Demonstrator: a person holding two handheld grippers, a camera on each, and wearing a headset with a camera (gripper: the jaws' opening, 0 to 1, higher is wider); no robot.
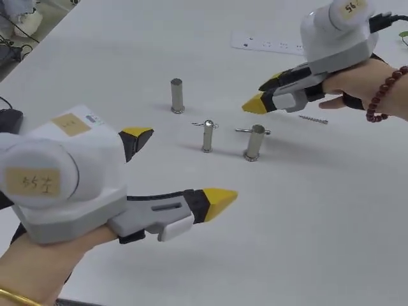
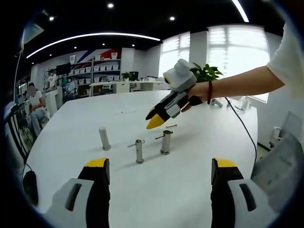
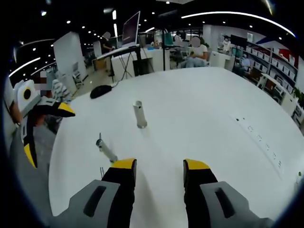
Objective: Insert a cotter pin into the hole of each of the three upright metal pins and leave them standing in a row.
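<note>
Now my right gripper (image 1: pixel 253 104), jaws parted and empty, hovers just beside the loose cotter (image 1: pixel 312 119), lying crosswise at right; bare pin (image 1: pixel 177 95) stands upper left; left gripper (image 1: pixel 180 164) gapes, farther off.

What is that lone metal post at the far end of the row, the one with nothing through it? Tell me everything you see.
The metal post is a shiny grey cylinder with a slightly wider foot. It stands upright and alone on the white table. Its top is bare, with nothing pushed through it, and nothing touches it but the table beneath.
</note>
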